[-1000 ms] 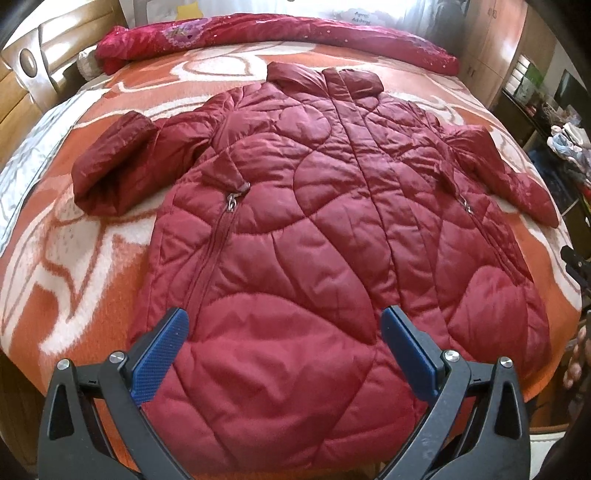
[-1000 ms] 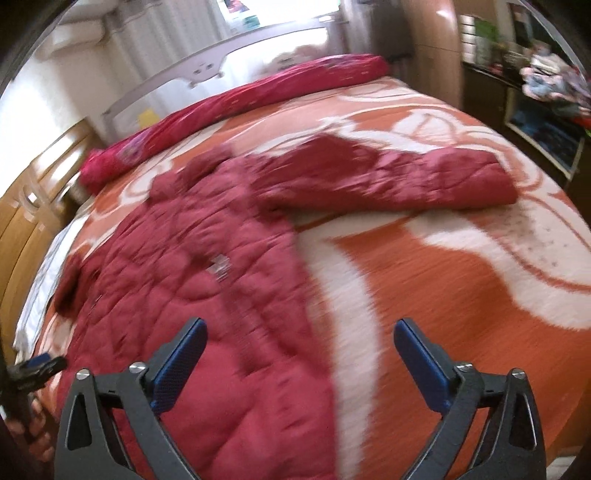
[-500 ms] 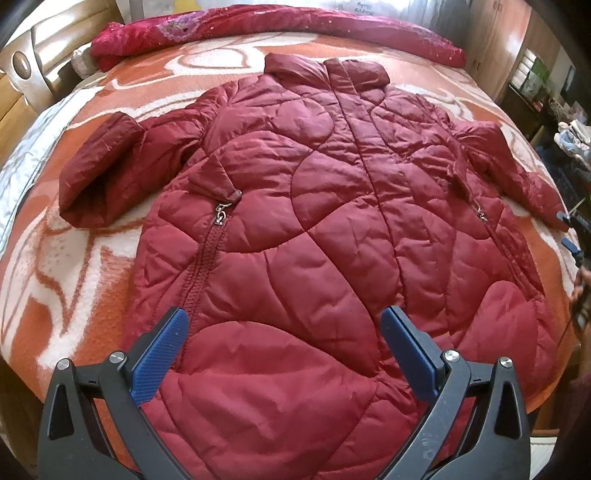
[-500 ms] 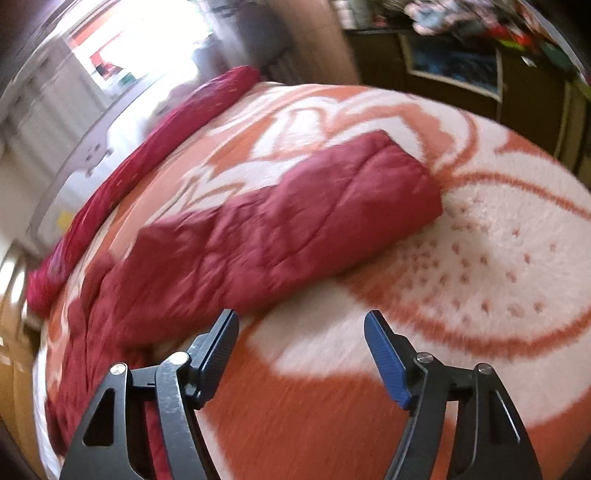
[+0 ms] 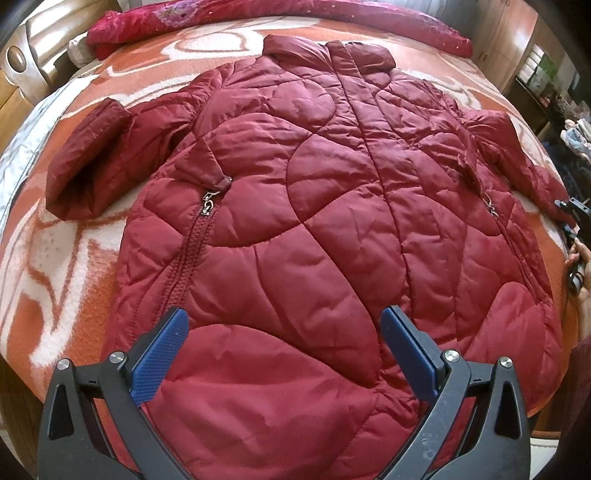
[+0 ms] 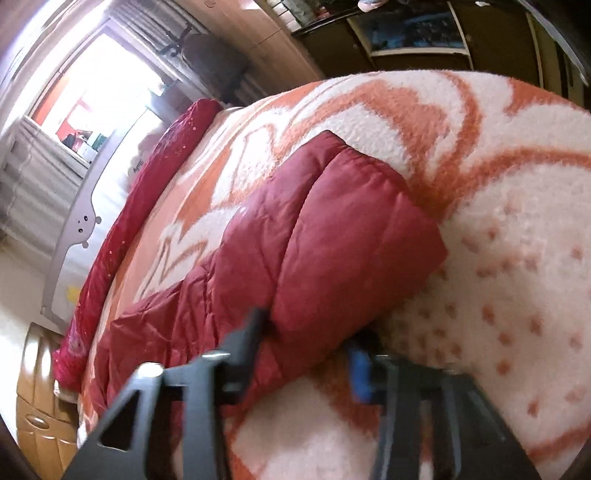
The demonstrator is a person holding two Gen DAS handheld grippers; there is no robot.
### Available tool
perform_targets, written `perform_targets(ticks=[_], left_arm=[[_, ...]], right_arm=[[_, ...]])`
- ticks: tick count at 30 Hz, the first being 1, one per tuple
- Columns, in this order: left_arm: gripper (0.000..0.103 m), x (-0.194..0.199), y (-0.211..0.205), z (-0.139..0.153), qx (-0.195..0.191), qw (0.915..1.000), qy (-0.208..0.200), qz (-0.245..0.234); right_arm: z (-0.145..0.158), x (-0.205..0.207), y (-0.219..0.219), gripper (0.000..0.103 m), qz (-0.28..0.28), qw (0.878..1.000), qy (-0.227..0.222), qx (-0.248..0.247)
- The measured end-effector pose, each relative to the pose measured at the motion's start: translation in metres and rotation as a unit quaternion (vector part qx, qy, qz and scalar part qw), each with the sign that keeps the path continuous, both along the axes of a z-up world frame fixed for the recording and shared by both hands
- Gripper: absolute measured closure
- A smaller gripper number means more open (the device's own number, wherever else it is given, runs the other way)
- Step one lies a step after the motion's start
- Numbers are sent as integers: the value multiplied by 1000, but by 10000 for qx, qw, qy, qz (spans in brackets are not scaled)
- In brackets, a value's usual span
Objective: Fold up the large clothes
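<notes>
Now the right hand-held gripper (image 6: 306, 354) has just been closing around the red quilted coat (image 5: 314, 221)'s sleeve cuff (image 6: 354, 251), ready to fold it; the left hand-held gripper (image 5: 284, 354) hovers open above the hem.

Bright window (image 6: 92, 92), wooden headboard (image 5: 26, 66), dark cabinets (image 6: 406, 33)

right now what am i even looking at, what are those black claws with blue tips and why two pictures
There is no robot here: a person holds a two-finger clamp in each hand, and each clamp carries a wide-angle camera that looks along its fingers. One picture is from the left gripper, which hangs open above the hem of a dark red quilted coat spread flat on a bed with an orange and white blanket. The other is from the right gripper. Its jaws have just been closing around the end of the coat's sleeve, which sits between them.
</notes>
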State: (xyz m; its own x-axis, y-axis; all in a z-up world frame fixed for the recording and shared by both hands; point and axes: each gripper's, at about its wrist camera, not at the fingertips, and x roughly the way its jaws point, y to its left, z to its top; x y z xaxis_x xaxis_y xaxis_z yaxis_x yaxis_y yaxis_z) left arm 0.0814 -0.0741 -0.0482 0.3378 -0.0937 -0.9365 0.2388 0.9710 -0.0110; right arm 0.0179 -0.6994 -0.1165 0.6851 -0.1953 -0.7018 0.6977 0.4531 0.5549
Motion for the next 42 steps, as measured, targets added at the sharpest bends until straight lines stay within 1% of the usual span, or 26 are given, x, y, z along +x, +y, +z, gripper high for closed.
perform_targets(ticks=[1,2,6,9,10,12,13,14,16,19,20,21,23,25,26,27,30,32,33,37,39,40,41,42], left_arm=[[0,0,-1,0,6,10000,-12,-15],[0,0,-2,0,18,10000,-22,-24],[0,3,-2,-2,-5,10000,18,-21],[0,3,-3,-3,-25,10000,7,-27],[0,3,-3,-3,-32,10000,-3,-30],[0,2,-2,-4,-46,10000,-17,-36],[0,2,-2,-5,-56,10000,-18,-37],[0,1,-2,-5,-63,10000,-12,-35],[0,2,-1,-6,-124,9999,3,-39],[0,7,2,-6,-186,9998,-4,-56],[0,10,3,-5,-223,9997,-18,-58],[0,12,4,-5,-257,9997,-29,-50],[0,19,9,-3,-372,9993,-42,5],[0,27,14,-2,-510,9987,-8,64],[0,32,16,-1,-603,9981,22,97],[0,36,18,-1,-708,9974,51,131],[0,50,25,2,-1059,9941,105,215],[0,60,29,2,-1273,9915,142,245],[0,64,30,2,-1376,9900,162,250],[0,91,36,1,-1936,9800,344,307],[0,105,38,1,-2232,9732,444,322],[0,114,37,-1,-2399,9690,506,319],[0,123,37,-3,-2559,9645,571,317],[0,132,36,-5,-2666,9611,647,319]], right_arm=[[2,1,-1,88,77,9999,-84,5],[7,2,2,91,144,9997,-128,-129],[34,10,25,94,564,9954,-434,-636],[61,15,49,95,1002,9873,-709,-1006],[71,18,60,95,1208,9829,-813,-1127],[85,26,79,95,1585,9746,-1003,-1221],[93,32,93,96,1858,9682,-1146,-1222],[97,36,101,96,2007,9646,-1217,-1202],[105,51,126,97,2444,9532,-1380,-1122],[112,75,167,97,3026,9364,-1439,-1046],[112,84,180,97,3173,9319,-1423,-1025],[113,95,201,97,3404,9246,-1382,-1004],[111,113,225,97,3691,9146,-1283,-1039],[106,130,258,97,4046,9014,-1103,-1077],[104,137,265,97,4151,8973,-1031,-1090],[101,146,284,97,4350,8885,-882,-1163],[96,164,325,97,4760,8673,-563,-1344],[87,176,350,97,5040,8509,-343,-1440],[82,183,365,97,5201,8406,-235,-1495],[59,192,398,97,5560,8119,108,-1775],[52,197,416,97,5698,7999,190,-1875],[48,197,426,96,5792,7900,220,-1999],[46,195,431,96,5842,7844,231,-2073],[42,193,442,96,5933,7738,256,-2205]])
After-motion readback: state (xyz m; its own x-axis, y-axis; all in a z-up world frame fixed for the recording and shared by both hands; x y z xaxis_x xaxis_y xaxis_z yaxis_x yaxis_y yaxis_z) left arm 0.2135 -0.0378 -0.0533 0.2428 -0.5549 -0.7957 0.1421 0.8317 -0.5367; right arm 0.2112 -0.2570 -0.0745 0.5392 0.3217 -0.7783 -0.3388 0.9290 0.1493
